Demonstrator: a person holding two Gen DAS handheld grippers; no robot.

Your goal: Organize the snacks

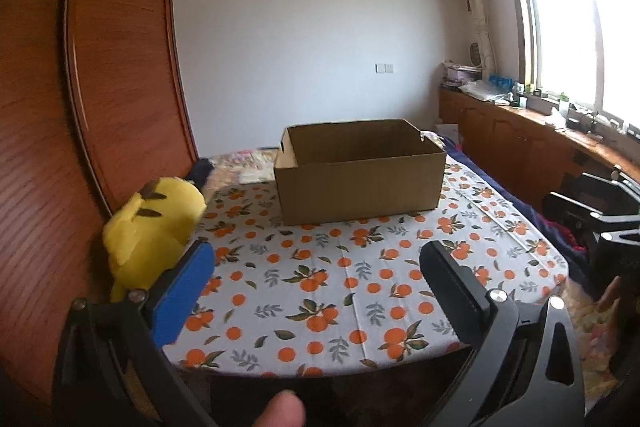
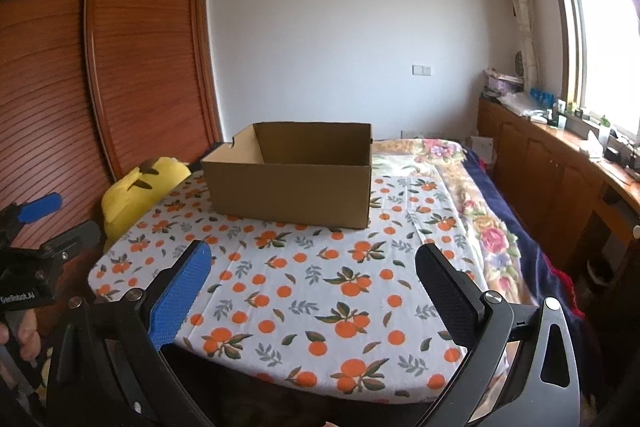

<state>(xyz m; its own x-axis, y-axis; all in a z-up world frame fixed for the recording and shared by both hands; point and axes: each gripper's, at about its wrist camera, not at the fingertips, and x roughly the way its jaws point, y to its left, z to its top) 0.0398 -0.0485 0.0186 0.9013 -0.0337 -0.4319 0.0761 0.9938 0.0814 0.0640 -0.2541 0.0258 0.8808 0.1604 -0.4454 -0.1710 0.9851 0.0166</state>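
Bedroom; table under an orange-print cloth [image 2: 320, 291]. Cardboard box [image 1: 360, 183] sits at the far middle, looks empty inside. No snacks visible. Left gripper [image 1: 316, 287] and right gripper [image 2: 312, 291] both spread wide, holding nothing. Judged: sorting not begun.

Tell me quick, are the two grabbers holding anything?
Left gripper: open, holding nothing.
Right gripper: open, holding nothing.

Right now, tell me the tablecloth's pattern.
White tablecloth printed with oranges, orange dots and leaves; clearest in the right wrist view.
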